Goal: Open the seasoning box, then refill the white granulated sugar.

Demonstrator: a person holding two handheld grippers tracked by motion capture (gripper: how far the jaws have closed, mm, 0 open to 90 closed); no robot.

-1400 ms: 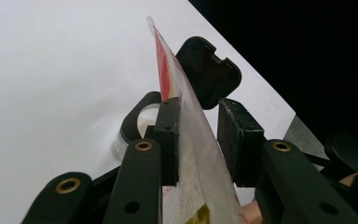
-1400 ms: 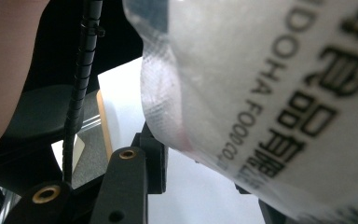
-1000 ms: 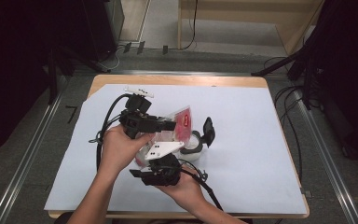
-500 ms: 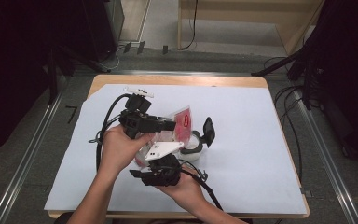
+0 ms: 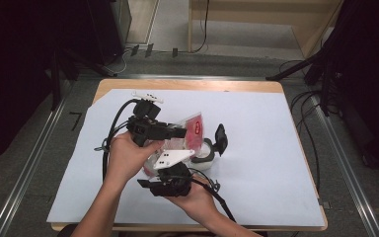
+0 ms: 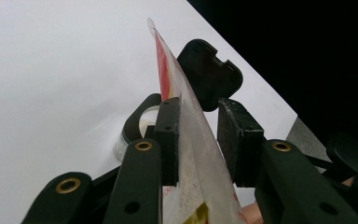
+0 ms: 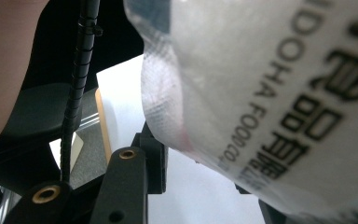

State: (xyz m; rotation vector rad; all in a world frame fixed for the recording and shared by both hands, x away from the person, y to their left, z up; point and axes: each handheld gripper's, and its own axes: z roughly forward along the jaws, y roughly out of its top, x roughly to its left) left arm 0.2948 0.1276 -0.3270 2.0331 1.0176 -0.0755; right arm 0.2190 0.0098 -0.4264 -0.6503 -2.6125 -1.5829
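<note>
One red-and-white sachet [image 5: 193, 129] is held above the middle of the surface [image 5: 256, 128], over one small round container [image 5: 205, 157] whose black lid [image 5: 220, 138] stands hinged open at 3 o'clock of it. The left gripper [image 6: 198, 140] has its fingers [image 6: 168, 135] spread, the sachet's edge standing between them and touching only one pad. Whether the right gripper [image 5: 170, 180] pinches the sachet cannot be told. The step is judged to be opening or tipping the sachet; it is best gripped firmly near its top edge and kept directly over the container.

My wooden worktop [image 5: 276, 87] carries a white sheet [image 5: 266, 148]; on it rests a round container [image 5: 203, 159] with black lid [image 5: 220, 139].
</note>
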